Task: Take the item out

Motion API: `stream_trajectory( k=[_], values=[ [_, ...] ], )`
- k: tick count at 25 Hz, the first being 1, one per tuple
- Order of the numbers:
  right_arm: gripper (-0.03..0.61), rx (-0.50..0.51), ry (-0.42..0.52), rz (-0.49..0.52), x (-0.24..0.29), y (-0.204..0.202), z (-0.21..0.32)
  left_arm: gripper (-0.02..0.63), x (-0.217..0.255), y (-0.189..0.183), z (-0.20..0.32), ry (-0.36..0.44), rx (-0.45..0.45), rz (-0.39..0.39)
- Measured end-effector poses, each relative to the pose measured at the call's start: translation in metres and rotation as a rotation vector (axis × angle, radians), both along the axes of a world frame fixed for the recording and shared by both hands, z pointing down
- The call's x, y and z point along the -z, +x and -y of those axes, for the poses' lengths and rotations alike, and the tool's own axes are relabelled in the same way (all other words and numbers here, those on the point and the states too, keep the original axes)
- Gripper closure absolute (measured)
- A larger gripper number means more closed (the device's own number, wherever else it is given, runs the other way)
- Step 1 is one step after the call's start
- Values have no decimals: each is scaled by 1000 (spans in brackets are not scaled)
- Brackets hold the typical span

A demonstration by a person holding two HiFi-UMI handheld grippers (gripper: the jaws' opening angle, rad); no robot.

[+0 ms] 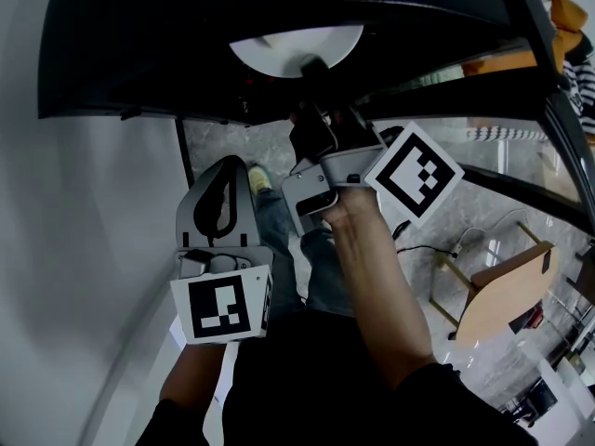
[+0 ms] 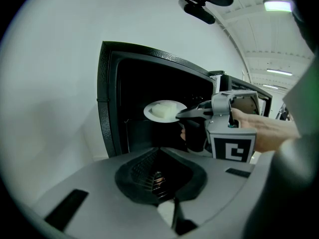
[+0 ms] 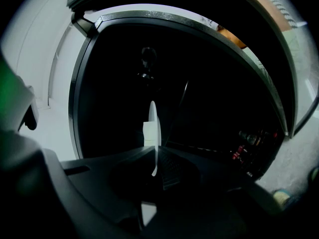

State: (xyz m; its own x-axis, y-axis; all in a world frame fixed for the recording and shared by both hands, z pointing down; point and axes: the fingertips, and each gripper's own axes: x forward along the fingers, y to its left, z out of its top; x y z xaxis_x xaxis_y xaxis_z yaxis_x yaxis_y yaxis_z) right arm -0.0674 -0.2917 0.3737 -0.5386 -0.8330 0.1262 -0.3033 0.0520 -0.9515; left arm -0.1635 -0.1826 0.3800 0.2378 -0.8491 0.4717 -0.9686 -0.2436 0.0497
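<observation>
A white plate (image 1: 279, 50) carrying a pale block of food (image 2: 162, 109) hangs at the mouth of a black oven-like appliance (image 2: 107, 98). My right gripper (image 1: 312, 71) is shut on the plate's near rim. In the right gripper view the plate (image 3: 153, 118) shows edge-on between the closed jaws, with the block (image 3: 147, 133) on its left face. In the left gripper view the plate (image 2: 149, 114) is level, and the right gripper (image 2: 182, 114) pinches its right edge. My left gripper (image 1: 223, 177) sits lower left, away from the plate, shut on nothing.
The appliance's dark cavity (image 3: 199, 93) fills the space behind the plate, and its dark curved door (image 1: 279, 26) spans the top of the head view. A white wall (image 1: 84, 249) stands at the left. A wooden chair (image 1: 507, 291) sits on the floor at the right.
</observation>
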Motion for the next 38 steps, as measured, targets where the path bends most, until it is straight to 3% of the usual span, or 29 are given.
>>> stream_trajectory(
  k=[6, 27, 38],
  values=[
    [558, -5, -26, 65, -1, 0, -2, 604, 1, 1, -2, -1, -4, 3],
    [558, 83, -35, 95, 11, 9, -3, 604, 9, 8, 17, 11, -20, 2],
    [558, 140, -27, 89, 23, 25, -31, 604, 13, 8, -1, 14, -17, 18]
  ],
)
